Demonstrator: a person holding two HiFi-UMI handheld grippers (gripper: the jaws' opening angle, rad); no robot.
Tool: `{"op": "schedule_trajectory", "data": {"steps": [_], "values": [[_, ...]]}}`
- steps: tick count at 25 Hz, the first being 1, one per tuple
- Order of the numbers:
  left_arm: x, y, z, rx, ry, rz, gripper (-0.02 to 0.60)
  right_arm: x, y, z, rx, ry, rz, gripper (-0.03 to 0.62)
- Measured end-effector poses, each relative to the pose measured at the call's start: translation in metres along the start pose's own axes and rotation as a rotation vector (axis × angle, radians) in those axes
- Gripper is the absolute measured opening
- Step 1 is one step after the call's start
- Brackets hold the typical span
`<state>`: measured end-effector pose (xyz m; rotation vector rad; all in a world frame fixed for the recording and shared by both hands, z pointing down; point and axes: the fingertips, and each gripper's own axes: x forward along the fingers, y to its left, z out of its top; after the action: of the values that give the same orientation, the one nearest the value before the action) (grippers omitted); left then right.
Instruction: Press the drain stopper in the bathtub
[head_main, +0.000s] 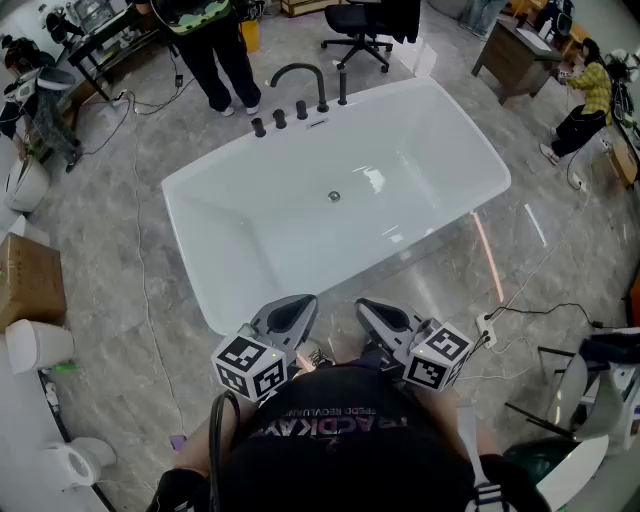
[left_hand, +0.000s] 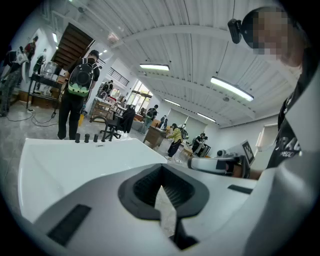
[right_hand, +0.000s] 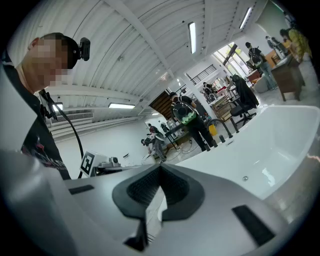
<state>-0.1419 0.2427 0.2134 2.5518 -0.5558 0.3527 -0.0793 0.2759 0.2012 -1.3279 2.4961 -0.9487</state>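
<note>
On the bathtub (head_main: 425, 150) floor sits a small round silvery drain stopper (head_main: 334, 196); left tongs (head_main: 306, 302) and right tongs (head_main: 363, 305) closed, empty.

I hold left gripper (head_main: 298, 308) and right gripper (head_main: 370, 310) low, close before my torso, side by side, not touching, tips converging forward. Left jaws: closed, tips meeting, nothing gripped. Right jaws: same.
</note>
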Motion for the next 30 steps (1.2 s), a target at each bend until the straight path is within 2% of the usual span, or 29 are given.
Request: {"op": "schedule_trajectory", "data": {"steps": [30], "values": [[-0.0031,0.0002,-0.0003,0.002,0.003,-0.002,0.006,0.0039,0.008,0.0017,-0.008,-0.018,0.031,0.011]]}}
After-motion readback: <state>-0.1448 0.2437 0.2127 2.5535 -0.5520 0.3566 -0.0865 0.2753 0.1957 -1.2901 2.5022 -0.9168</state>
